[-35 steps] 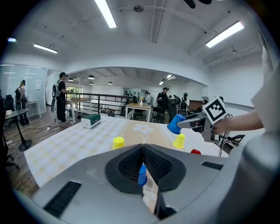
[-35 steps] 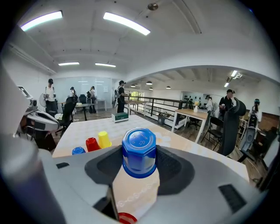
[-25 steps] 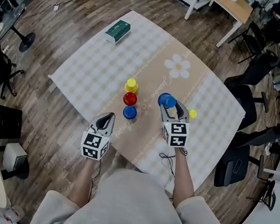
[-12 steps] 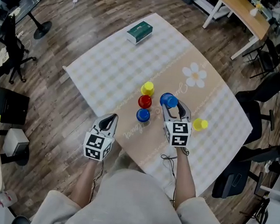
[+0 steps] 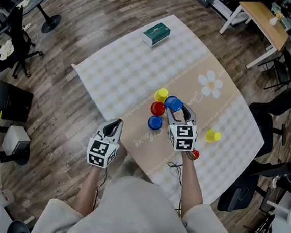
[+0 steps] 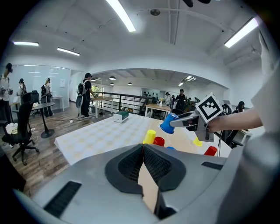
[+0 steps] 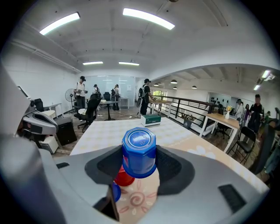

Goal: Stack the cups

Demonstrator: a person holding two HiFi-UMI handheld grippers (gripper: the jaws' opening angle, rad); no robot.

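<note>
Shifted leftward, your right gripper [image 5: 177,109] pinches an upturned blue plastic cup [image 7: 139,151], raised beside the red plastic cup [image 5: 157,109]; your left gripper [image 5: 116,122] hangs pressed together, empty.

Right claw [image 5: 179,113] has a cup [image 5: 173,104] between its jaws, over the table [image 5: 113,74]; a row of three cups [image 5: 157,108] just left (touching? can't tell), lone cup [image 5: 212,136] right, box [image 5: 156,34] far ahead.

An open-plan office: desks [image 5: 260,17], swivel chairs [image 5: 274,108], ceiling strip lights [image 6: 122,15].
</note>
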